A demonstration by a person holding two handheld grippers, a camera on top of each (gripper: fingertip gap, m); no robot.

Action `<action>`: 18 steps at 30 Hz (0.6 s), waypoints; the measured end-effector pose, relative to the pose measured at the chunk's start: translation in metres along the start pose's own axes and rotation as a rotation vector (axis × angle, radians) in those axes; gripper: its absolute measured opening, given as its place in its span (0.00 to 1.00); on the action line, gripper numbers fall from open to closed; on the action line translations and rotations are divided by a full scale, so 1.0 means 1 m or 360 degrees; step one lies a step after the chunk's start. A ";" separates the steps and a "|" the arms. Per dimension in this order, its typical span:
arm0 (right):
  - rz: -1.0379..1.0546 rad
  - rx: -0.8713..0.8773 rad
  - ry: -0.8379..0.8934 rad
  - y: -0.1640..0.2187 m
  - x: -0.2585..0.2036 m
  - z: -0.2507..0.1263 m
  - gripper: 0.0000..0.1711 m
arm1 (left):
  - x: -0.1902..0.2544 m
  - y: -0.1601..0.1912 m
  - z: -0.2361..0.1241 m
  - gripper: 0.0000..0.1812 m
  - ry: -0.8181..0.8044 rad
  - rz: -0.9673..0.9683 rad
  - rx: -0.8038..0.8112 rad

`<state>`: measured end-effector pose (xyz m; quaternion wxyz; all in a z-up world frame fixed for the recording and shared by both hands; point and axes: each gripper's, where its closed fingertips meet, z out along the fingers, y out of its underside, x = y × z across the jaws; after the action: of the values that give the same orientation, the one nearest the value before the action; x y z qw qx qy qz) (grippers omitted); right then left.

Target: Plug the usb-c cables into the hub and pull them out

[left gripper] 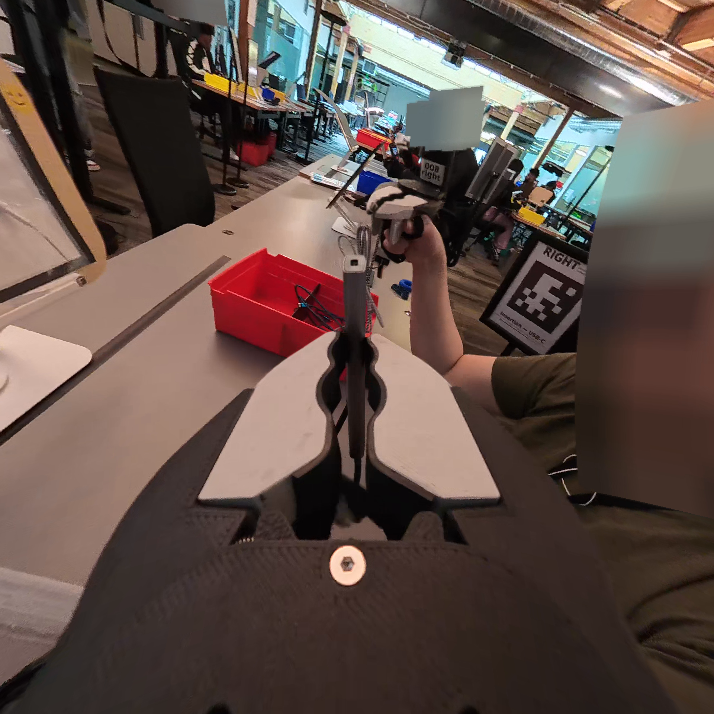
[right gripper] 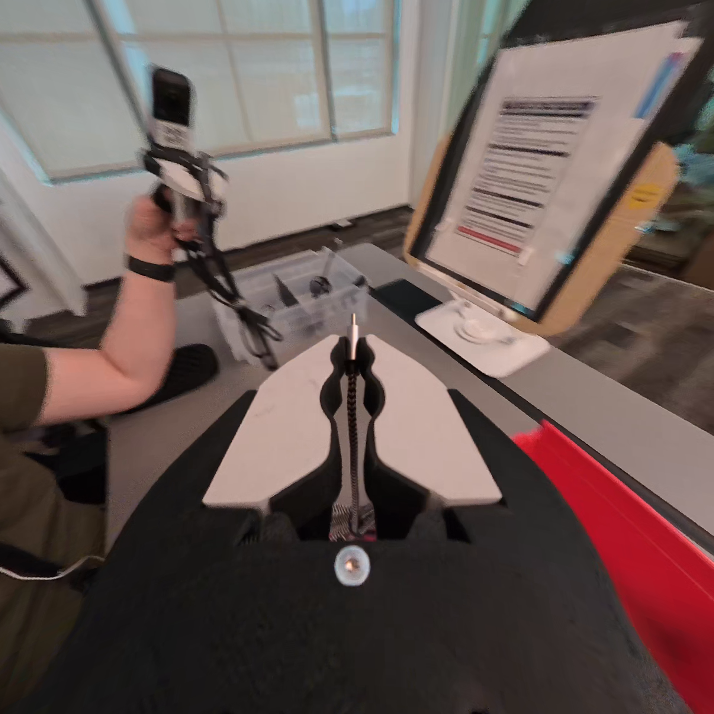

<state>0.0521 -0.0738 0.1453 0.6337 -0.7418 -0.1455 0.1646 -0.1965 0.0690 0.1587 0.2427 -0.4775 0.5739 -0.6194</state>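
Observation:
My left gripper [left gripper: 352, 340] is shut on a slim grey hub [left gripper: 353, 301], which stands out past the fingertips with its end port facing away. My right gripper [right gripper: 352, 340] is shut on a braided usb-c cable [right gripper: 352, 409]; its silver plug [right gripper: 352, 328] pokes out past the tips. In the left wrist view the right gripper [left gripper: 402, 208] is held up in a hand beyond the hub, with the braided cable [left gripper: 363, 247] hanging under it. In the right wrist view the left gripper [right gripper: 181, 193] is raised at the left, blurred, with a dark cable [right gripper: 239, 309] dangling from it.
A red bin [left gripper: 270, 305] with a dark cable [left gripper: 313, 305] in it sits on the grey table [left gripper: 116, 405]; its edge shows in the right wrist view [right gripper: 618, 521]. A monitor on a white stand [right gripper: 502, 162], a clear plastic box [right gripper: 320, 293] and a framed marker sign [left gripper: 541, 293] stand around. One gripper's finger ends stand about 30 cm off the other's.

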 end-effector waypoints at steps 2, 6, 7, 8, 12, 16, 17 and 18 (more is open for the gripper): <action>-0.0026 -0.0161 0.0198 0.017 0.017 -0.014 0.04 | 0.002 0.002 0.008 0.05 0.0002 0.0014 -0.0033; 0.0005 -0.0483 0.0388 0.056 0.044 -0.030 0.04 | 0.008 0.008 0.029 0.05 0.0052 0.0025 -0.0122; 0.0041 -0.0553 0.0387 0.067 0.049 -0.030 0.04 | 0.010 0.010 0.035 0.05 0.0068 0.0026 -0.0147; 0.0093 -0.0628 0.0372 0.079 0.053 -0.029 0.04 | 0.012 0.012 0.040 0.05 0.0084 0.0026 -0.0166; 0.0287 -0.0969 0.0421 0.128 0.076 -0.025 0.04 | 0.014 0.020 0.064 0.05 0.0130 0.0012 -0.0246; 0.0261 -0.0969 0.0372 0.127 0.072 -0.019 0.04 | 0.014 0.028 0.083 0.05 0.0167 -0.0009 -0.0309; 0.0276 -0.1027 0.0372 0.135 0.072 -0.023 0.04 | 0.015 0.029 0.087 0.05 0.0176 -0.0013 -0.0319; 0.0325 -0.1081 0.0360 0.145 0.073 -0.028 0.04 | 0.015 0.030 0.090 0.05 0.0188 -0.0018 -0.0325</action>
<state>0.1310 -0.0899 0.0021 0.3439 -0.9339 -0.0462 0.0862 -0.1319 0.0064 0.1248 0.1551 -0.4658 0.6446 -0.5860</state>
